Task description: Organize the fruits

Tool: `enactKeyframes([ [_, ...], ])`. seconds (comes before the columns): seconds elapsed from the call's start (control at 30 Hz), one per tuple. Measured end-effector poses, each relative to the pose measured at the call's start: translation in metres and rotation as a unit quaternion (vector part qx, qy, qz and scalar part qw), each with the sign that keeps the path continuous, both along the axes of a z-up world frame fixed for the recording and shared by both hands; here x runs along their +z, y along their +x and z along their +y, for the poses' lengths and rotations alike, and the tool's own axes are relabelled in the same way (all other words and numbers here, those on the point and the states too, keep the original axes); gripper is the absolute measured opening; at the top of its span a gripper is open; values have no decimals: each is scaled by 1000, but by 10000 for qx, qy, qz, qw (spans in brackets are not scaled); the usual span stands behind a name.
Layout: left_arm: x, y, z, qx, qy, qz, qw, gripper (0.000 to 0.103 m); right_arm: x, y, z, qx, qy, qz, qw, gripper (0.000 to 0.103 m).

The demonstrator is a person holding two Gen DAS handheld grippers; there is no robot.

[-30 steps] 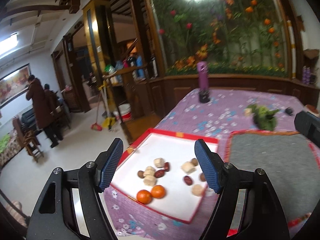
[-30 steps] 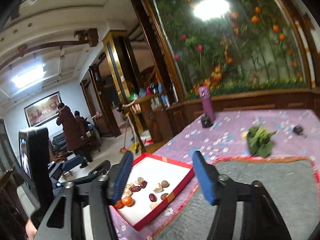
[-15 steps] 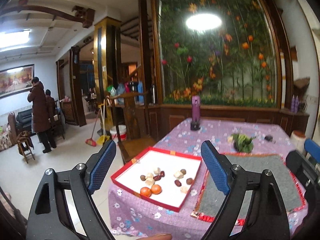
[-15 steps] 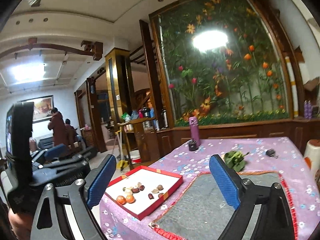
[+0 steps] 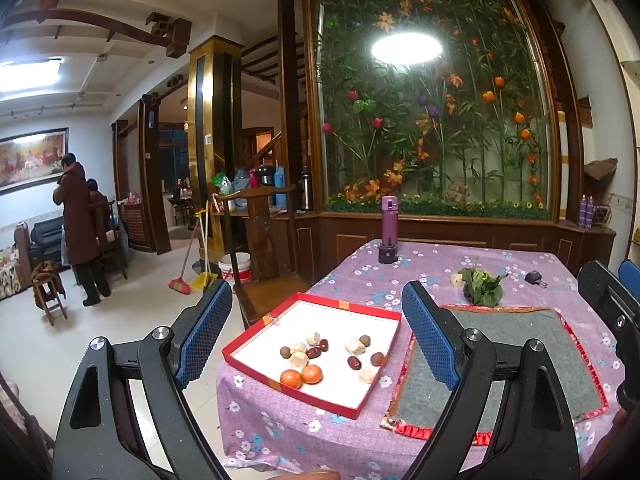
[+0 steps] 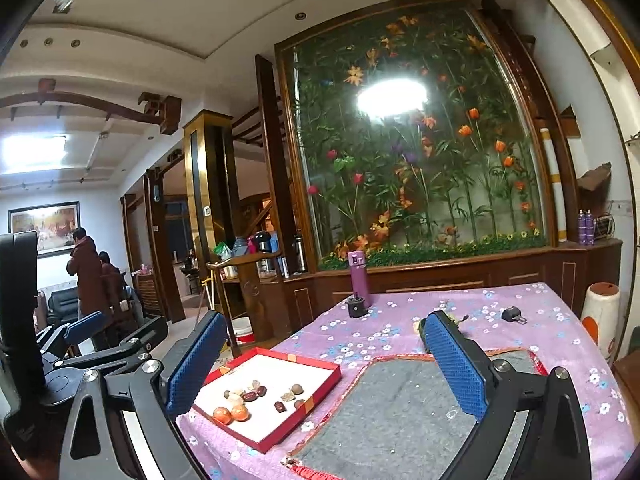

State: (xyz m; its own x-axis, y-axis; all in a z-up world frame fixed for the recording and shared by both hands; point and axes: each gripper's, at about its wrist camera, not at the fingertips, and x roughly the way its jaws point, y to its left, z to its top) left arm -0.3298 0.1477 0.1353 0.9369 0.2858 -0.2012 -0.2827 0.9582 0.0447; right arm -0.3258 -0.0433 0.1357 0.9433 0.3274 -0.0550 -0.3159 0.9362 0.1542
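1. The red tray is seen at the bench's near left corner, one corner touching the cloth's edge.
2. Two oranges lie by the tray's near rim; dates and pale pieces are scattered behind them.
3. A grey mat lies just right of the tray; its near edge reaches the bench edge.
4. The left gripper and right gripper are held short of the tray, their jaws having just been opening, now spread wide with nothing gripped.
5. Beyond the mat, leafy greens are seen.
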Motion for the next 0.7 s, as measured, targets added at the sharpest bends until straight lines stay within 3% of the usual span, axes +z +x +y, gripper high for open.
enactKeyframes([
  [0.7,-10,8,-5,-45,7,163,9999,87,-5,9,12,83,-335,94,9994,99],
])
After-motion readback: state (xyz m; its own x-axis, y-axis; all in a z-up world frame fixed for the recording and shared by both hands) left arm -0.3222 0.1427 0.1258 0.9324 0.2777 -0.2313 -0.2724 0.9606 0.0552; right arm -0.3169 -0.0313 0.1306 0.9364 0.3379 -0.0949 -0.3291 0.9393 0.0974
